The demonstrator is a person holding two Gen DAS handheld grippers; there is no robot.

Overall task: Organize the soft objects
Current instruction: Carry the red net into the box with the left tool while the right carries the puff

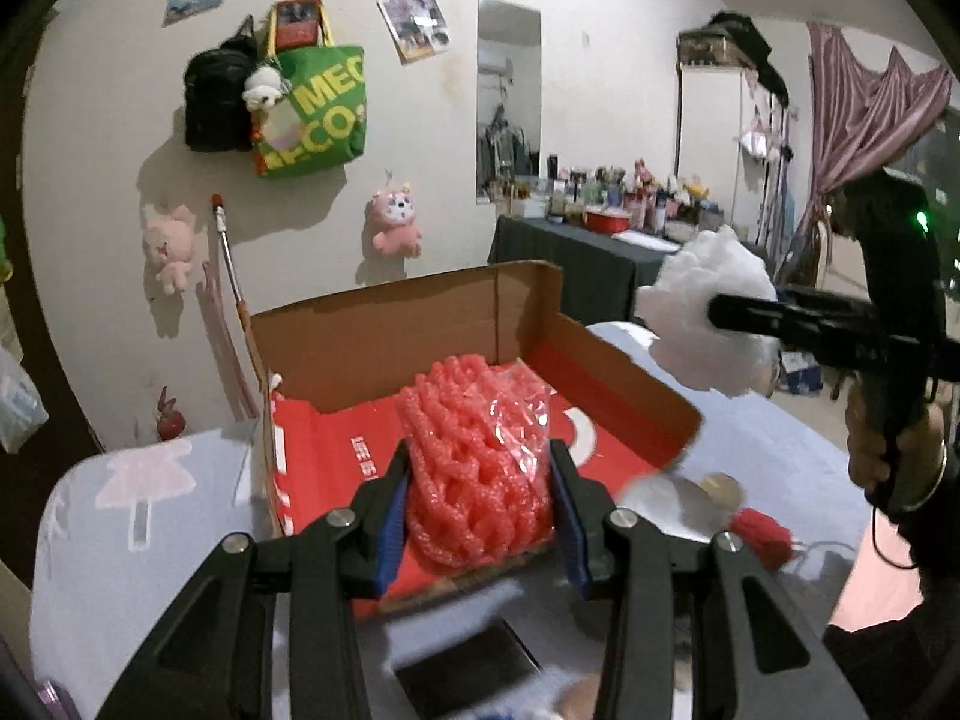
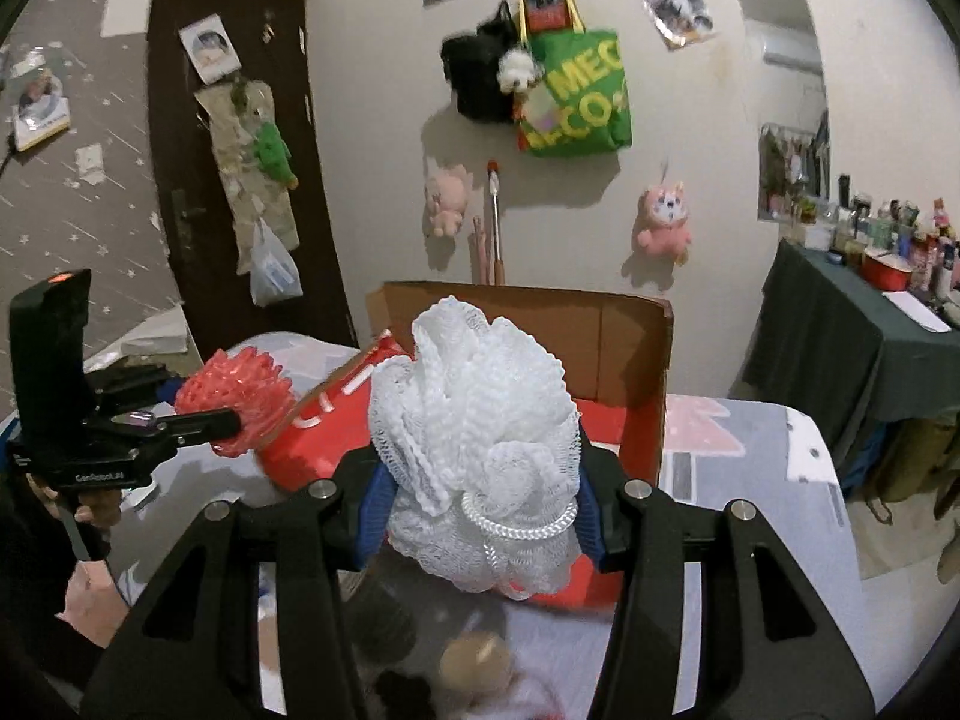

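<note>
My left gripper is shut on a pink foam net bundle, held in the air in front of an open red cardboard box. In the right wrist view that same pink bundle shows at the left in the left gripper. My right gripper is shut on a white mesh bath sponge, lifted before the box. From the left wrist view the white sponge hangs at the right, clamped in the right gripper.
The box stands on a table with a pale printed cloth. Small items lie near the table's front: a red tassel, a dark flat object, a beige round thing. Behind is a wall with hung bags and plush toys, and a cluttered dark-clothed table.
</note>
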